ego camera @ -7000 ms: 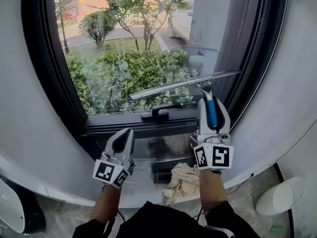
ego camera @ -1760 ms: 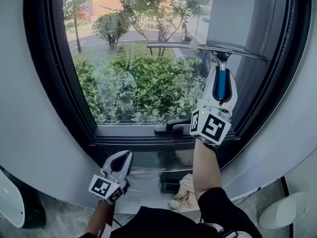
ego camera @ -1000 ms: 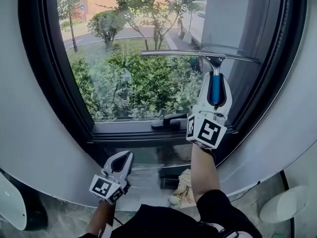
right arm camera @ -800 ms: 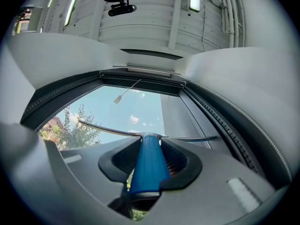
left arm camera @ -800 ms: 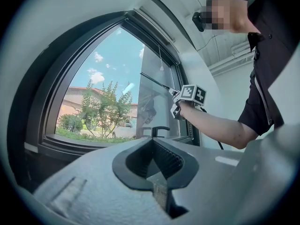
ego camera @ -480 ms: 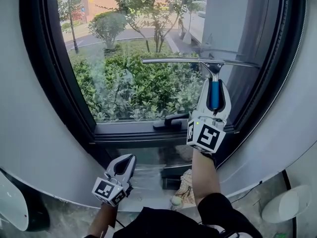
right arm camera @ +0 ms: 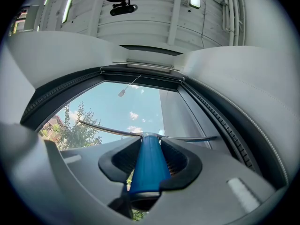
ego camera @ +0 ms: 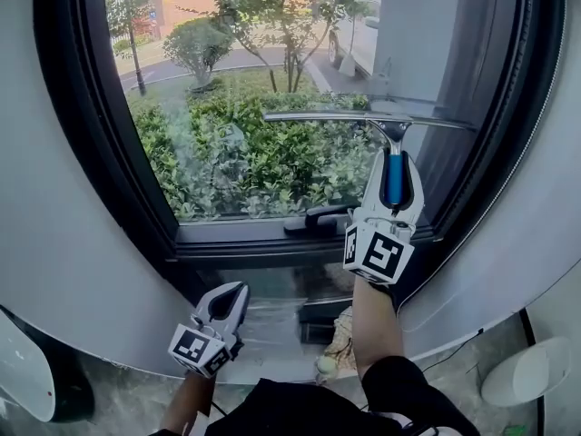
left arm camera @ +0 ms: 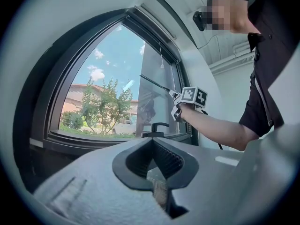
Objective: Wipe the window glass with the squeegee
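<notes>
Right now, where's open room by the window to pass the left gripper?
Free: the glass left of the squeegee, up to the left frame. Crowded: right side, where the right gripper holds the squeegee above the window handle; a cloth lies below.

There were two grippers, left (ego camera: 228, 294) and right (ego camera: 393, 167), one squeegee (ego camera: 361, 117), one window (ego camera: 245, 139), one handle (ego camera: 318, 218) and one rag (ego camera: 338, 340).

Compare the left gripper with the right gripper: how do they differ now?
The right gripper is shut on the squeegee; the left gripper is shut on nothing. The right gripper is raised before the window glass; the left gripper hangs low, below the window frame. Both point toward the window.
</notes>
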The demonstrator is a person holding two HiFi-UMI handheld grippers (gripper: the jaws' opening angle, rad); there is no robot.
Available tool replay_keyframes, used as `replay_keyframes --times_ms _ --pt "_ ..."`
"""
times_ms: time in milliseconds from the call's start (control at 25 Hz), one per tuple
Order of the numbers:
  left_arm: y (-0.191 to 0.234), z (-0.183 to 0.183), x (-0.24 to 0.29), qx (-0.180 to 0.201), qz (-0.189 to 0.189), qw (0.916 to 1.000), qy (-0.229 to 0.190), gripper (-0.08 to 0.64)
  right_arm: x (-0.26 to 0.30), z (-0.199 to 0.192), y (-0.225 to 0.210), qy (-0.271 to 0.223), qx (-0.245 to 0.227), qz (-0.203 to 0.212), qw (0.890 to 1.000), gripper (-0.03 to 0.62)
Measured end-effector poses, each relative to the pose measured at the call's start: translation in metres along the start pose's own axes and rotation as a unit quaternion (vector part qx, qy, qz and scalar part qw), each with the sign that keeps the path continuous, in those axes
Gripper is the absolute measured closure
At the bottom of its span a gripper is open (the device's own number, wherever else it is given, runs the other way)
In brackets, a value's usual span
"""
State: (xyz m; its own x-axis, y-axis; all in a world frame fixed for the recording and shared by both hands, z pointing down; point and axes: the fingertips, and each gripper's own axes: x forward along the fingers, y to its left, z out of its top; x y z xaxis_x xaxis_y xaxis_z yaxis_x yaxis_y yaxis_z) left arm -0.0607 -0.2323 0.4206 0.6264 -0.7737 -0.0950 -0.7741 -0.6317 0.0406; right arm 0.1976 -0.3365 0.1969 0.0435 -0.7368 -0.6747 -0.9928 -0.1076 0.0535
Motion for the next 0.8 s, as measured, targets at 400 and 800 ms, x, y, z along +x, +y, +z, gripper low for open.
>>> replay_keyframes --times_ms 400,800 --pt "0.001 -0.012 -0.008 -0.01 0.002 0.9998 0.016 0.558 -0.015 -0.02 0.002 0.024 0.003 0.0 1.0 0.459" --pt "-0.005 -0.01 -0.008 -0.023 0.005 0.9996 0.017 0.558 -0.021 -0.032 0.003 0.043 0.005 0.003 0.999 0.459"
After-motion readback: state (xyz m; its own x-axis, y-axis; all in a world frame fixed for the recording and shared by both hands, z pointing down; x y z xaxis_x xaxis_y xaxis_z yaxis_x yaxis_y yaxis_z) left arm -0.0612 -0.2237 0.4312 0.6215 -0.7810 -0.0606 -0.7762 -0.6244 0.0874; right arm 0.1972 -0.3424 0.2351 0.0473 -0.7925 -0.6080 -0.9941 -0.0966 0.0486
